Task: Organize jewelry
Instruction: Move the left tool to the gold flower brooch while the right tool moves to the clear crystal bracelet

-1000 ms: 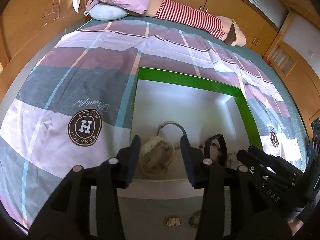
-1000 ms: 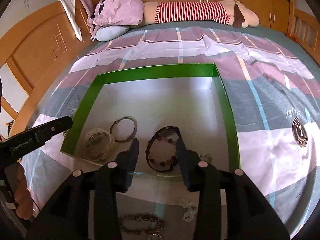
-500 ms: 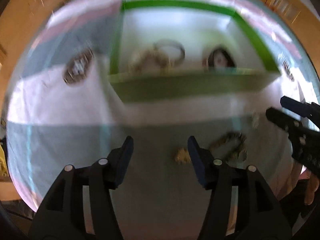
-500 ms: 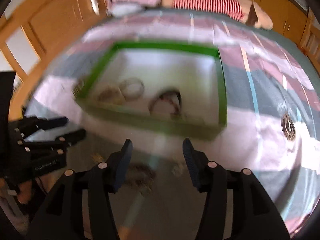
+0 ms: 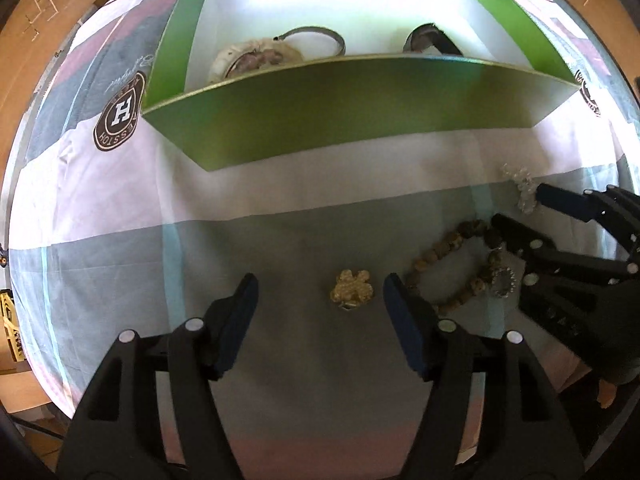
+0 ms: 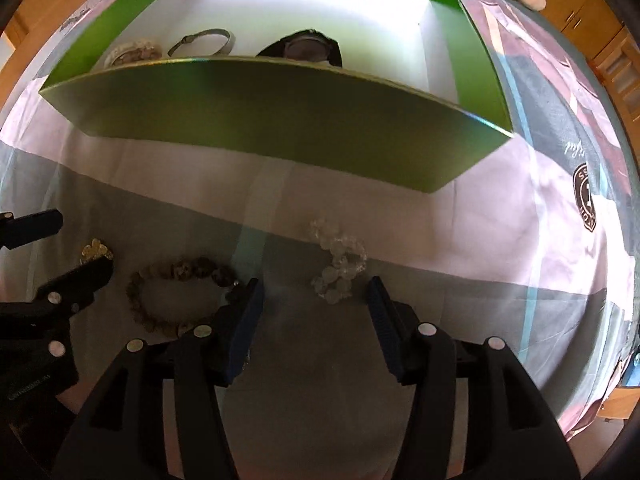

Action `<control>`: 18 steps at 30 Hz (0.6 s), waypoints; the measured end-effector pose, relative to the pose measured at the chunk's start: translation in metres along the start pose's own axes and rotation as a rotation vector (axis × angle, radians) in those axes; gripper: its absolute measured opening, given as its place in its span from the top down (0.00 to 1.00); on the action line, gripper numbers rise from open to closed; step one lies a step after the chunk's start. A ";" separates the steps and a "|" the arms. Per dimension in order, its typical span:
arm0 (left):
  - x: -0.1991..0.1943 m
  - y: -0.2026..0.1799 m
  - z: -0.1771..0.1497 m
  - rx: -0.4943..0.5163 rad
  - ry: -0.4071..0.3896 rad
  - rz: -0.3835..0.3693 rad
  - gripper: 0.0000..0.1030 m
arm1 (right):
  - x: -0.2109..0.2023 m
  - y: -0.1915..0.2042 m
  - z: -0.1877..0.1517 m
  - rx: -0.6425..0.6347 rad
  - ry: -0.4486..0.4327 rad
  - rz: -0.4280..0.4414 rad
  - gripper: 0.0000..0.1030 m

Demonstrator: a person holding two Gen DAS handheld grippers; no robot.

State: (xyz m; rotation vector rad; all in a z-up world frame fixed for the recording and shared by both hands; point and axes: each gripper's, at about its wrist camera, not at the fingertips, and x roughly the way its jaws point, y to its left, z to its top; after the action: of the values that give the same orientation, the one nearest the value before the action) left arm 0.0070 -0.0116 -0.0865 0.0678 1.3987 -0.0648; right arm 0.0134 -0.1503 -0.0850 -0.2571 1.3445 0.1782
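Observation:
A green box with a white inside lies on the bed and holds a pale bracelet, a metal bangle and a dark bracelet. In front of it lie a gold brooch, a brown bead bracelet and a clear crystal bracelet. My left gripper is open, low over the bedsheet, with the brooch between its fingers. My right gripper is open around the crystal bracelet. The box also shows in the right wrist view, as does the brown bracelet.
The striped bedsheet with round logo patches covers the bed. Wooden furniture stands around the bed's edges. The two grippers sit close side by side, with the brown bracelet between them.
Both grippers have pulled back out of the box and dropped low to the sheet in front of it. Each now straddles a loose piece of jewelry.

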 end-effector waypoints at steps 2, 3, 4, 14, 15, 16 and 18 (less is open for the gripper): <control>0.004 0.000 0.000 0.005 0.007 0.011 0.36 | -0.001 -0.001 0.000 0.018 -0.007 0.015 0.49; 0.006 -0.003 -0.001 0.008 0.009 0.014 0.38 | -0.001 -0.002 0.000 0.026 -0.010 0.024 0.57; 0.007 -0.002 -0.001 0.007 0.010 0.016 0.42 | -0.001 -0.002 0.001 0.029 -0.011 0.031 0.63; 0.007 0.008 0.007 -0.034 0.002 0.005 0.79 | -0.006 -0.006 0.001 0.062 -0.038 0.056 0.84; 0.006 0.011 0.008 -0.041 0.001 0.004 0.79 | -0.007 -0.006 0.002 0.065 -0.040 0.056 0.84; 0.006 0.014 0.009 -0.050 -0.001 0.005 0.79 | -0.007 -0.007 0.002 0.068 -0.043 0.057 0.85; 0.002 0.023 0.013 -0.065 -0.008 0.012 0.79 | -0.010 -0.009 0.004 0.077 -0.051 0.060 0.85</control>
State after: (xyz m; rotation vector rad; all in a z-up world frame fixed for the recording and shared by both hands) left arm 0.0221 0.0098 -0.0866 0.0221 1.3909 -0.0101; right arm 0.0174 -0.1575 -0.0741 -0.1467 1.3064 0.1824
